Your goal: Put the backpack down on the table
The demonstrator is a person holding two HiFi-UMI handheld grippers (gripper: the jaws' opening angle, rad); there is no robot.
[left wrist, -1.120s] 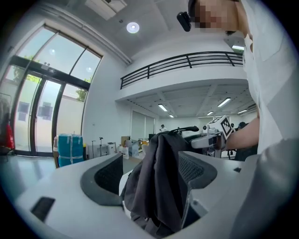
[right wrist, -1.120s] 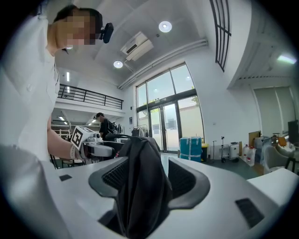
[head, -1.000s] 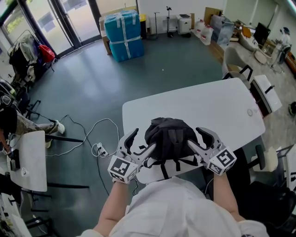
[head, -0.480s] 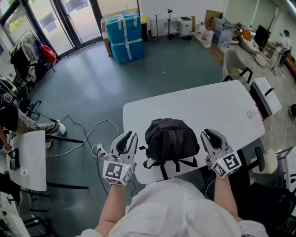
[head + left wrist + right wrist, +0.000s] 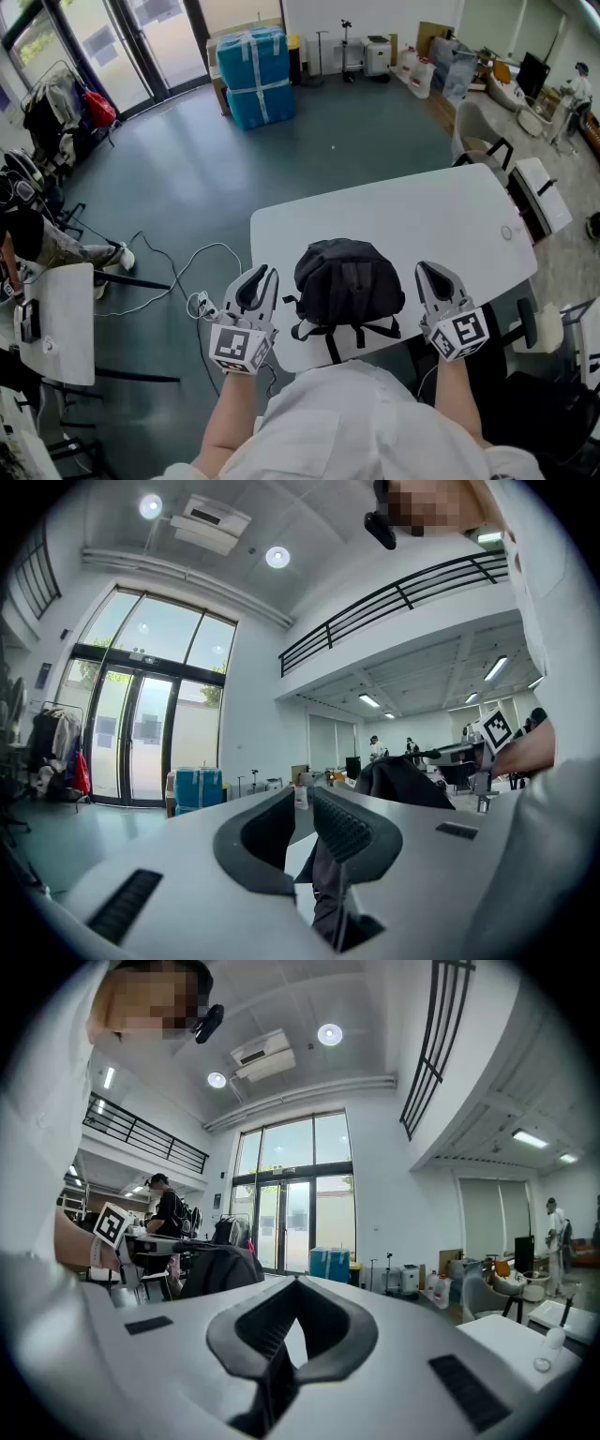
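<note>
I'm holding the left gripper [image 5: 263,274] and right gripper [image 5: 428,271] flanking the backpack [image 5: 349,279] sitting on the tabletop [image 5: 422,216], fingers [image 5: 352,827] just closing together, empty.

Clock centred on the backpack [image 5: 349,281], 12 pointing away from the person [image 5: 347,422].

- Backpack sits on the table [image 5: 422,211], close to the near edge and left of the table's middle. Its straps trail toward 6.
- Person at 6, right against the near edge.
- Small round item [image 5: 506,228] on the tabletop between 2 and 3, near the right end.
- Chair [image 5: 478,127] at 1, behind the table's far right corner.
- Low cabinet [image 5: 539,192] at 2, just beyond the right end.
- Floor cable [image 5: 178,272] at 9; side table [image 5: 61,323] farther out, also at 9.
- Clothes rack [image 5: 56,112] at 10.
- Stacked crates [image 5: 255,61] at 11, well apart from the table, beside the doors [image 5: 141,47].
</note>
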